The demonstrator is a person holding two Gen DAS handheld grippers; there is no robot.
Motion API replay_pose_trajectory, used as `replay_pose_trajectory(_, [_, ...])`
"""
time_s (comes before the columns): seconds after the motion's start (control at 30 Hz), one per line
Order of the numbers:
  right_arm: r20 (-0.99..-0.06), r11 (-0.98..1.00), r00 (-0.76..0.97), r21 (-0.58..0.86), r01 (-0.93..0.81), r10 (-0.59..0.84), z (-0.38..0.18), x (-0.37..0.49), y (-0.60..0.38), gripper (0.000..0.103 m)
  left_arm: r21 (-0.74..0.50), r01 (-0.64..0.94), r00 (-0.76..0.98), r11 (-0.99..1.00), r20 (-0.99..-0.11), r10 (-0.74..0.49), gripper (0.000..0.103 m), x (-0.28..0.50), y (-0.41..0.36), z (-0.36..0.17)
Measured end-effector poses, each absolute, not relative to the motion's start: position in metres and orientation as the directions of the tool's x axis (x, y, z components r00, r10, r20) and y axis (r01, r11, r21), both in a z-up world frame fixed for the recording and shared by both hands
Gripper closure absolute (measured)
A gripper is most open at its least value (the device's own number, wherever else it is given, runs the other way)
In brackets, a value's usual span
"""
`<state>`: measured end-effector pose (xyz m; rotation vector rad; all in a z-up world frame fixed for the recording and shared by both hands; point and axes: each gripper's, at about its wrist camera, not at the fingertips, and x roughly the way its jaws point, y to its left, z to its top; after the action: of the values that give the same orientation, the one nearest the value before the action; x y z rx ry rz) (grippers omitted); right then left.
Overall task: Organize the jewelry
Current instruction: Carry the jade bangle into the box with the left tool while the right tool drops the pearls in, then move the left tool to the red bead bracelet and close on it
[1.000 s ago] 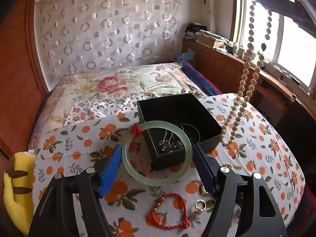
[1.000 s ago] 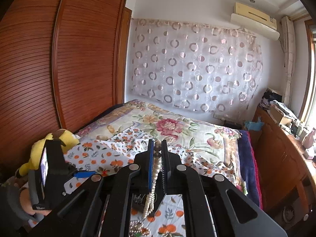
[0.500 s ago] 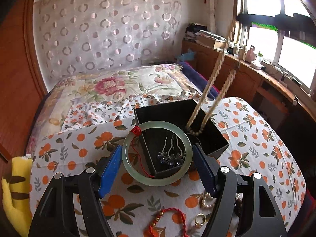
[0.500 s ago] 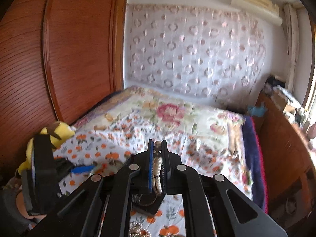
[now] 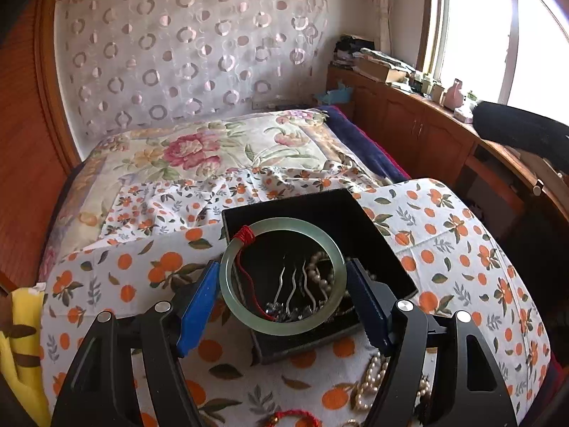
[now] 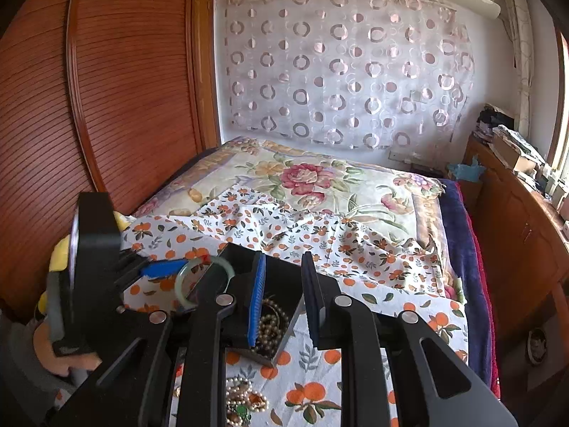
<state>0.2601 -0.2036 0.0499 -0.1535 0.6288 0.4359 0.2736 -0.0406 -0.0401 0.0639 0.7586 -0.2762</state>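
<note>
We are looking at the left gripper (image 5: pixel 282 295): matte black angular arms with triangular cut-outs, round silver screw heads at the pivots, one bright blue ribbed pad and one dark navy toothed pad. The right gripper (image 6: pixel 282 302) is showing the same black frame, silver screws, blue and navy pads. A grey sleeve (image 6: pixel 21 352) is covering the person's arm.

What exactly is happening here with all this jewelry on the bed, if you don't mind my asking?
A person is sorting jewelry into a black box on the orange-print cloth. The left claw holds a green jade bangle over the box. The right claw is opening above the box, nothing between its jaws; a bead necklace lies inside. More pearls wait on the cloth.
</note>
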Motion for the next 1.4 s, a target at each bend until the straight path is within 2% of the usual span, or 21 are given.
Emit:
replay_pose_trajectory(0.2, [-0.604,0.897,0.721,-0.022,-0.441,0.340,0.045,0.252,-0.211,0.080,-0.043,0.270,0.681,0.962,-0.698,-0.222,0.033,0.281,-0.046,-0.041])
replay_pose_trajectory(0.3, [-0.609,0.895,0.714,-0.014,-0.445,0.345,0.042,0.250,-0.214,0.080,-0.061,0.285,0.689,0.957,-0.680,-0.249,0.025,0.276,-0.043,-0.037])
replay_pose_trajectory(0.57, [-0.609,0.884,0.700,0.002,-0.468,0.372,0.020,0.223,-0.220,0.080,-0.072,0.284,0.706,0.956,-0.659,-0.259,0.025,0.243,-0.027,-0.030])
replay_pose_trajectory(0.73, [-0.615,0.871,0.683,0.012,-0.492,0.394,0.002,0.199,-0.221,0.080,0.015,0.310,0.731,0.951,-0.643,-0.228,0.025,0.206,-0.021,-0.036])
replay_pose_trajectory(0.9, [-0.637,0.856,0.653,0.021,-0.517,0.410,-0.023,0.172,-0.218,0.080,0.052,0.353,0.712,0.934,-0.663,-0.232,0.025,0.174,-0.015,-0.051])
replay_pose_trajectory(1.4, [-0.759,0.836,0.535,0.023,-0.548,0.371,-0.093,0.144,-0.225,0.080,0.016,0.337,0.647,0.941,-0.731,-0.219,0.025,0.150,0.019,-0.093])
